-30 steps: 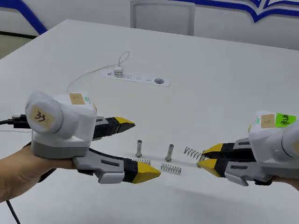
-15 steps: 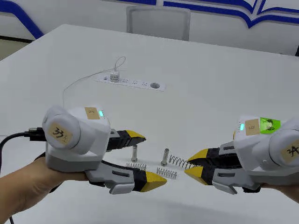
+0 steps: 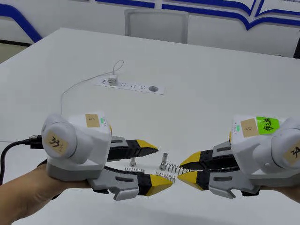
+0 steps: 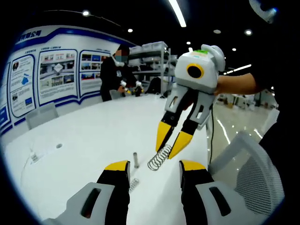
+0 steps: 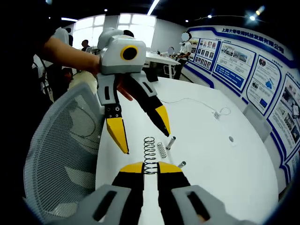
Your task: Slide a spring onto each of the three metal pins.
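1. The right tool (image 3: 186,169) is pinched narrow on a spring (image 3: 174,167). It grips the coil by one end, and the rest sticks straight out past the yellow tips.
2. The right gripper view shows that grip up close. The two jaws sit close together around the near end of the spring, and the far end hangs free.
3. The left tool (image 3: 157,166) is spread wide with nothing between its jaws. It faces the right tool tip to tip over the white tabletop (image 3: 211,93).
4. The free end of the spring reaches right to the mouth of the left tool, between its two yellow tips.
5. A pin (image 3: 163,161) stands upright on the tabletop just behind the spring, between the two tools, with its shaft bare.
6. A second pin (image 3: 132,161) stands upright further left, partly hidden behind the left tool's upper jaw.
7. A loose spring (image 3: 165,176) lies flat on the tabletop, just below the gripped one and between the two sets of tips.
8. A second loose spring (image 3: 133,169) lies flat near the foot of the second pin, tucked between the left tool's jaws.
9. Well back on the tabletop sits a power strip (image 3: 131,86), and a white cable (image 3: 79,86) curls away from it to the left.
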`<move>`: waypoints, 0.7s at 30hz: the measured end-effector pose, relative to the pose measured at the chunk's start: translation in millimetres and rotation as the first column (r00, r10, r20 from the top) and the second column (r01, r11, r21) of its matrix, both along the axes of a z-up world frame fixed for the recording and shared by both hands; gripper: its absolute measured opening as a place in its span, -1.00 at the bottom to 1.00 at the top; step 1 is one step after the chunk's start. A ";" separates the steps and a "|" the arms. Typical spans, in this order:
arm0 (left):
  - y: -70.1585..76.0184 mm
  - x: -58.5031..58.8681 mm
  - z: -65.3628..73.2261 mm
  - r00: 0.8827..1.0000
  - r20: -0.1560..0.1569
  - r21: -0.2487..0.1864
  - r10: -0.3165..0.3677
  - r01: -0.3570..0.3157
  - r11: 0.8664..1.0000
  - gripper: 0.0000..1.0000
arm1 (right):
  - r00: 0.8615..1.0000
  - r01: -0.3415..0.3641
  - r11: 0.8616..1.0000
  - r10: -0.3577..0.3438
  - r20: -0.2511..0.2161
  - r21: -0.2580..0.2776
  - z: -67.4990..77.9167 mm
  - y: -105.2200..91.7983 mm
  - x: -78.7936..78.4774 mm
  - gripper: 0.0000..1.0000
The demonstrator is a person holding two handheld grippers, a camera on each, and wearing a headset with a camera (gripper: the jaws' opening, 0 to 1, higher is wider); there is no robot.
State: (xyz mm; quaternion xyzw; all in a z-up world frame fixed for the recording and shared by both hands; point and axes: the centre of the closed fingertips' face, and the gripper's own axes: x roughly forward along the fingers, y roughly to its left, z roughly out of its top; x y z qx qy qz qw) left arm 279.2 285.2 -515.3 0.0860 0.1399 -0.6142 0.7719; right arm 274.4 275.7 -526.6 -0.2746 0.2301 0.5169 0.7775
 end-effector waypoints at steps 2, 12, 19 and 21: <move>-2.7 -1.4 -0.9 1.000 0.010 0.011 -0.021 0.021 1.000 -0.22 | 1.000 -0.011 1.000 0.011 0.002 0.001 1.2 1.2 -0.4 -0.80; -7.1 -5.7 -3.0 0.995 0.036 0.044 -0.093 0.091 0.995 -0.62 | 0.999 -0.043 0.999 0.043 -0.008 -0.003 -2.7 7.2 -5.1 -0.80; -8.2 -9.1 -8.8 0.989 0.061 0.086 -0.133 0.128 0.988 -0.69 | 0.998 -0.065 0.998 0.064 -0.014 -0.022 -6.7 7.8 -7.5 -0.80; -8.3 -8.2 -7.7 0.980 0.125 0.102 -0.155 0.143 0.985 -0.70 | 0.998 -0.068 0.997 0.068 -0.009 -0.024 -6.0 7.8 -7.0 -0.80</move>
